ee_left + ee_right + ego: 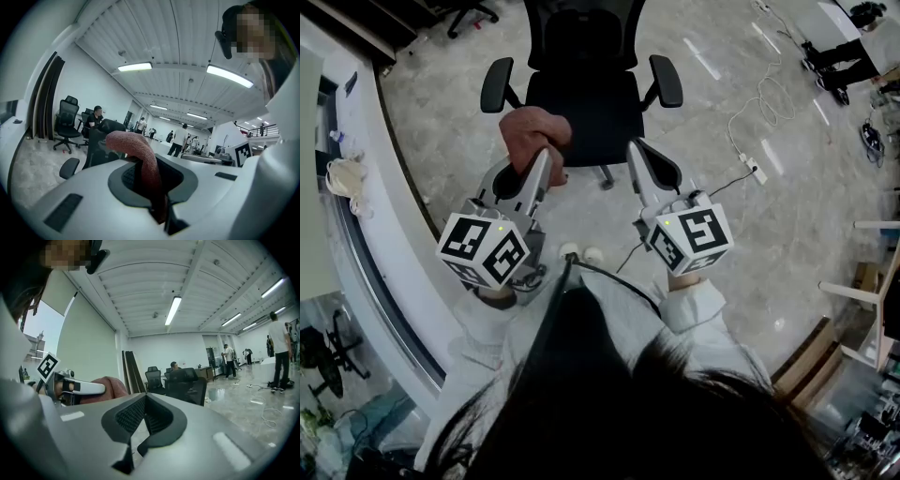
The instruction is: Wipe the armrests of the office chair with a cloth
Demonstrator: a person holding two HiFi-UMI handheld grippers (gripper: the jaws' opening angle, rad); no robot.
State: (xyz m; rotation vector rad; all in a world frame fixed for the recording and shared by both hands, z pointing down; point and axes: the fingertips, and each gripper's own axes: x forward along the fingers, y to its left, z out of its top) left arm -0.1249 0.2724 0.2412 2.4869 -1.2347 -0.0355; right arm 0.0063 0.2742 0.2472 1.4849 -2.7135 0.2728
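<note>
At the left of the head view a curved white ledge (366, 220) is seen running down the frame, with the office chair (586, 112) at upper centre on a polished, grey-veined floor (741, 244). The left gripper (542, 164) is clenched on the reddish-brown cloth (532, 134). In the left gripper view a fold of it (140, 157) is seen pinched between the jaws while the rest bulges out past the tips. The cloth is held in the air in front of the seat, below the armrest at the left of the frame (496, 82), and no pad is touched yet. The step in hand is judged to be the approach. It would be done well if the loose bunch were laid flat on that nearer pad and drawn along its whole length, with the pressure kept light. The chair looks like one that may swivel or roll away. Further right, the right gripper (636, 148) is shut with nothing between its jaws, and it might be used to steady the chair. The armrest at the right of the frame (667, 80) would be left for afterwards. A white cable and power strip (754, 169) lie on the floor at the right, well apart from the chair. In both gripper views an open office is shown, with strip lights, more chairs and people in the distance.
</note>
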